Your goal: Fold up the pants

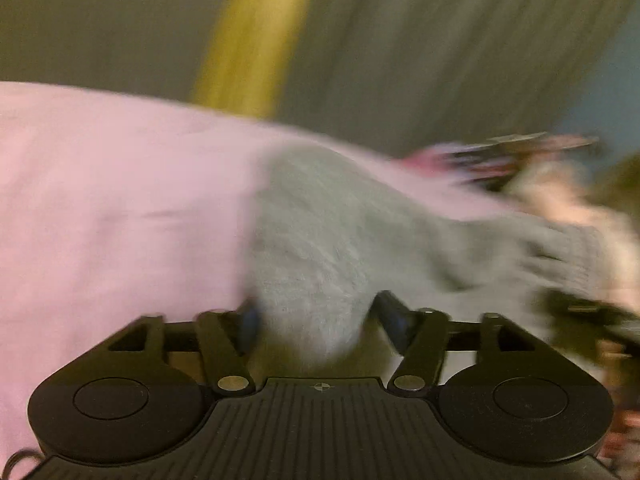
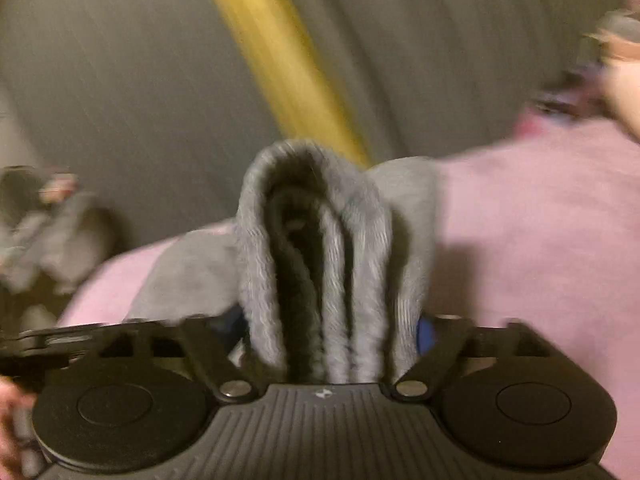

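The grey fleece pants lie on a pink sheet, heavily blurred. In the left wrist view one end of them runs between the fingers of my left gripper. The left finger touches the cloth, while a thin gap shows at the right finger, so the jaws stand open. In the right wrist view a thick bunch of pants folds fills the space between the fingers of my right gripper. The layers sit loose with dark gaps between them, so they look unsqueezed. Both jaws stand wide.
A yellow band crosses the grey floor beyond the pink sheet. A blurred heap of clothes lies at the left. A person's hand and dark gripper parts show at the right edge of the left wrist view.
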Tool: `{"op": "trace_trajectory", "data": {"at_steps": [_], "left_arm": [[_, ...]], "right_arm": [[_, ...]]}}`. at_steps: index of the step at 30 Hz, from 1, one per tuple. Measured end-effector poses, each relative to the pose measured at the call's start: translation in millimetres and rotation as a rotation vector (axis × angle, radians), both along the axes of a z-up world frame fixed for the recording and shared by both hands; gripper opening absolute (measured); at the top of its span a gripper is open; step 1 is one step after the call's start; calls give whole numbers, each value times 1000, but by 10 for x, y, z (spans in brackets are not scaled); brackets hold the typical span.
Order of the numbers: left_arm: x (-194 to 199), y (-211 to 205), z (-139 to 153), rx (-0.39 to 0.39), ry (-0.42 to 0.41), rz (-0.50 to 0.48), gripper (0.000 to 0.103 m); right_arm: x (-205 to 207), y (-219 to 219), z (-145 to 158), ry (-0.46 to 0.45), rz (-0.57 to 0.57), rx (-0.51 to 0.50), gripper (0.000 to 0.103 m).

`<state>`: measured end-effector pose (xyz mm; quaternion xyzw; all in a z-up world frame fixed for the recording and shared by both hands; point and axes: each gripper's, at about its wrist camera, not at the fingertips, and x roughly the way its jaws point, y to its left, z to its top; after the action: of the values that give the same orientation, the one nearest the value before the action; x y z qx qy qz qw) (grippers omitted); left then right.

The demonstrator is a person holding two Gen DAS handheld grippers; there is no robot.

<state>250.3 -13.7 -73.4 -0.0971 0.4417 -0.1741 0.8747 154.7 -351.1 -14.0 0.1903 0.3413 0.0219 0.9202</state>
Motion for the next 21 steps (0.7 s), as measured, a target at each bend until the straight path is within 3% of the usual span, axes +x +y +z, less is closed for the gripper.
{"op": "trace_trajectory", "data": {"at_steps": [2, 7, 9, 11, 15, 21], "left_arm": [[-94, 12, -71, 72, -10, 12, 80], [-533, 129, -234, 59, -7, -17, 93], [-663, 154, -311, 73, 6, -10, 93], [-695, 114, -375, 110, 30, -9, 94], [-734, 81, -505, 146, 80, -1, 98], [-939, 238, -463, 89, 89, 43, 97]], "right_arm": [[-43, -123, -69, 48, -88, -30, 94], [-243, -192, -284, 89, -83, 14, 97], [-316, -238, -429, 124, -78, 22, 97], [-293, -145, -545, 171, -83, -53, 99], [-324, 168, -593, 120, -32, -286, 99], [-503, 329, -444, 122, -85, -294, 99]]}}
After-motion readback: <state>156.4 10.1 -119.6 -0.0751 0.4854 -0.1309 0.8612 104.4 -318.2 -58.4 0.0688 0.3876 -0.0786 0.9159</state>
